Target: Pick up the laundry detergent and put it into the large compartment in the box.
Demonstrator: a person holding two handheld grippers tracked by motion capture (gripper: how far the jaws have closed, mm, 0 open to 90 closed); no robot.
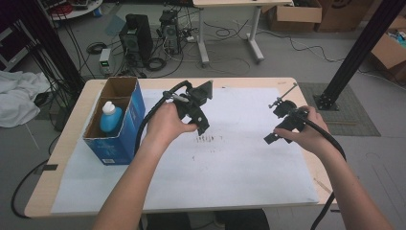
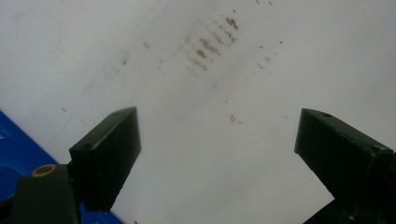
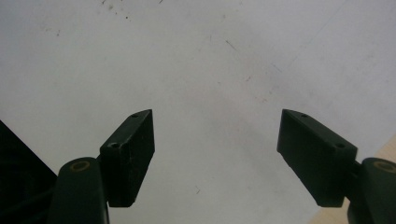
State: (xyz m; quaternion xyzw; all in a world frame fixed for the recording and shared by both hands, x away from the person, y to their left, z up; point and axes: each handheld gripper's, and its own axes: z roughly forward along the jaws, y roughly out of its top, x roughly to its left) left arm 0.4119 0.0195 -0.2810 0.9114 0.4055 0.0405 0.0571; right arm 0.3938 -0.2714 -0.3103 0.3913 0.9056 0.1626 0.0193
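My left gripper (image 1: 202,125) hovers over the middle of the white sheet (image 1: 239,158), held in the person's left hand. In the left gripper view its jaws (image 2: 217,140) stand wide apart with nothing between them, above brown smudges (image 2: 210,46) on the sheet. My right gripper (image 1: 271,138) is held over the sheet's right side. The right gripper view shows that gripper (image 3: 215,140) open and empty over bare white paper. A blue cardboard box (image 1: 119,125) at the table's left holds a blue bottle with a white cap (image 1: 110,117).
The wooden table (image 1: 67,143) shows around the sheet's edges. A corner of the blue box (image 2: 18,144) appears in the left gripper view. On the floor behind the table are computer towers (image 1: 136,36), cables, a black post (image 1: 359,48) and cardboard boxes (image 1: 297,14).
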